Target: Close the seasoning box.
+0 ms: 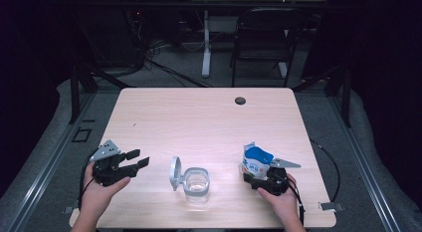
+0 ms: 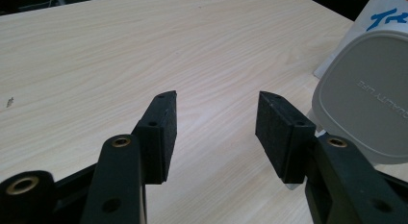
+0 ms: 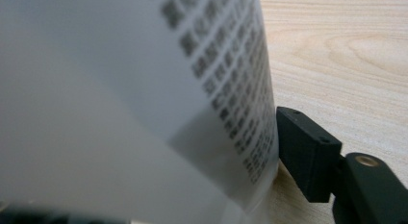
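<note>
High view: I saw the blue-and-white paper carton (image 1: 256, 162) upright on the pale wooden counter (image 1: 199, 117), right gripper (image 1: 263, 179) at its base; clear lidded container (image 1: 194, 181) mid-counter. Left gripper view: left gripper (image 2: 215, 132) fingers wide, nothing between. Right gripper view: carton between the fingers (image 3: 308, 147), one touching.

I see a pale wood-grain worktop (image 1: 199, 117) with rounded corners and a small dark round grommet (image 1: 240, 100) set near its far edge. On its near half stands a clear container (image 1: 197, 182) with its grey lid (image 1: 175, 173) hinged open on the left. Well to the right of it, a white-and-blue pouch (image 1: 255, 162) stands upright on the wood.
</note>
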Demonstrator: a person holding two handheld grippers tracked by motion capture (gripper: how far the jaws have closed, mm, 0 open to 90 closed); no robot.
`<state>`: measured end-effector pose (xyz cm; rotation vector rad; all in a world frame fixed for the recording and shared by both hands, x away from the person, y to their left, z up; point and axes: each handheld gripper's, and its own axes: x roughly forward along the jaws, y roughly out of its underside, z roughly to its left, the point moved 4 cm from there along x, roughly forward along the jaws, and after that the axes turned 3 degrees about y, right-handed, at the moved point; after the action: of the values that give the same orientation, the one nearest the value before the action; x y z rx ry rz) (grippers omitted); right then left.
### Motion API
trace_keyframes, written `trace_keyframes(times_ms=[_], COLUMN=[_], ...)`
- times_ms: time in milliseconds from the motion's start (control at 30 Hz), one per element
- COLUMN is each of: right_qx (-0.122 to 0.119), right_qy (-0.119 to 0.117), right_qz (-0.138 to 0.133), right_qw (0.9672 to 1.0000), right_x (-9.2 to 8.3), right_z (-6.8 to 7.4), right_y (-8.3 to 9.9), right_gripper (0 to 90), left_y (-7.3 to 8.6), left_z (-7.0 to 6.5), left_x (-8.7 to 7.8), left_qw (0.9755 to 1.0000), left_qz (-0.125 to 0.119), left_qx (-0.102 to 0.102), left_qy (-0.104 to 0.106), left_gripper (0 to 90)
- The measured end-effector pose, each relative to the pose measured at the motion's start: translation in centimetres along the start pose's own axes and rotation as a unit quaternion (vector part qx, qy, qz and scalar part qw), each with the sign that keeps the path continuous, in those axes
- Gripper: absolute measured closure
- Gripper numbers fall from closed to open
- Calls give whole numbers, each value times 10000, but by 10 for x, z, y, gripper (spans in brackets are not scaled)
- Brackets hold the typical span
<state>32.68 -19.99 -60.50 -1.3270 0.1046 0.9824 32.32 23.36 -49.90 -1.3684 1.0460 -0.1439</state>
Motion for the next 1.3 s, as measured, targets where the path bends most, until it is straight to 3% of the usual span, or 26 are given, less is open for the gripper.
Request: trace_keyframes(times_ms=[433, 1300], right_qx=[-213, -264], right_qy=[62, -46], right_qz=[-3, -109], right_qw=[9998, 9996], right_x=[-1, 1], right_z=[0, 4], right_y=[0, 0], right_gripper=[440, 460], left_y=[0, 0], left_z=[0, 0], left_x=[0, 0], left_qw=[10000, 10000], left_qz=[3, 31], left_qx=[10, 17], left_qy=[2, -22], left_gripper=[503, 503])
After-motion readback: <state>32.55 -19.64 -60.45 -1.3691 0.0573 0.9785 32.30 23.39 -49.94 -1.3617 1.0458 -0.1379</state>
